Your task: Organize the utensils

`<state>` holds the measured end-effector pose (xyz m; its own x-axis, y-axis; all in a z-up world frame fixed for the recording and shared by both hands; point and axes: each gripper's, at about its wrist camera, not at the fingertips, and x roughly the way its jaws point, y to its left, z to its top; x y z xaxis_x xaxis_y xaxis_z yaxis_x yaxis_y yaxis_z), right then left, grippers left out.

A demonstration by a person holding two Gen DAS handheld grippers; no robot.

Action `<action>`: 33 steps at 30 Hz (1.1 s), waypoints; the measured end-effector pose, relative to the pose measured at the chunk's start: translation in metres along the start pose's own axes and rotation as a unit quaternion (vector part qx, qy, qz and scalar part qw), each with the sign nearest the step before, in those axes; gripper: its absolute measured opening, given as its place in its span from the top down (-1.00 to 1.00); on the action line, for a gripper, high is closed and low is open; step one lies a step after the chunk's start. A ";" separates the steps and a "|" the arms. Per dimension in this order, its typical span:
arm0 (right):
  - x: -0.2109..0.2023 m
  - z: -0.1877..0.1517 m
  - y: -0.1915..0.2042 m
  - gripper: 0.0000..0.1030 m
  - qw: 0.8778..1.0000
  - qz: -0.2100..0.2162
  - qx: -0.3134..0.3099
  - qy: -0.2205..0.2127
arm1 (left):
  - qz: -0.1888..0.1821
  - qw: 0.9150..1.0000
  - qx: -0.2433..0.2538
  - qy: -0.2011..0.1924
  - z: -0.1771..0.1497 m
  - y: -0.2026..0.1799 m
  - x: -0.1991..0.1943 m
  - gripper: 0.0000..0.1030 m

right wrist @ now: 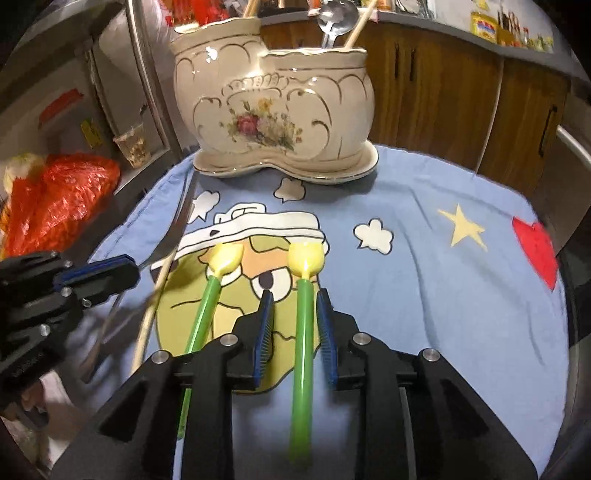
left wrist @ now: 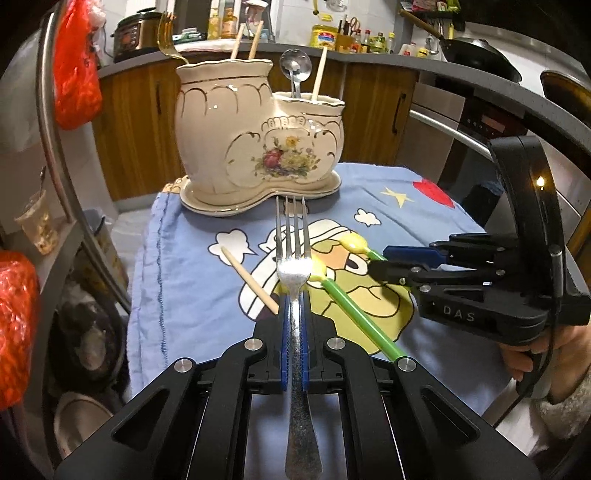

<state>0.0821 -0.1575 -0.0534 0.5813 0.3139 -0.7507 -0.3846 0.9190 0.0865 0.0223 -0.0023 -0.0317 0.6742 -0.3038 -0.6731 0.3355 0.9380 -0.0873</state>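
- Right up against the left wrist lens, the left gripper is clamped tight on a silver fork, handle running back under the camera and cut off at the bottom edge, tines aimed straight at the holder.
- Biggest thing on show: the blue cartoon cloth spread over the table, its far corners curving out of sight.
- At the cloth's back edge stands the cream ceramic utensil holder, two joined pots on one saucer base. The taller pot carries a gold fork and two chopsticks; the lower one a silver spoon and another chopstick. Their lower ends are hidden inside.
- The right gripper reaches in low over the cloth, level, jaws parted wide on either side of a green-handled spoon with a yellow bowl. Whether either pad touches the handle, I cannot tell.
- A second green spoon lies just left of it, its handle end hidden beneath the gripper body.
- A loose chopstick lies on the cloth left of the held fork; from the right wrist it is motion-blurred.
- Part of the person's right hand shows behind that gripper's grip.
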 end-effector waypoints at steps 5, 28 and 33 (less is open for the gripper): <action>-0.007 0.004 -0.006 0.82 0.999 0.019 0.024 -0.020 | -0.013 1.000 -0.014 -0.016 0.006 0.007 -0.010 0.89; -0.059 0.048 -0.023 0.82 0.981 0.114 0.064 -0.140 | -0.050 0.991 -0.022 -0.123 0.054 0.032 -0.058 0.89; -0.072 0.068 -0.023 0.82 0.976 0.112 0.064 -0.174 | -0.057 0.989 -0.017 -0.134 0.065 0.033 -0.072 0.89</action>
<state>0.0980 -0.1851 0.0426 0.7103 0.5515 -0.4373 -0.4497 0.8336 0.3208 0.0280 0.0392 0.0619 0.7850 -0.4369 -0.4393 0.4004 0.8988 -0.1784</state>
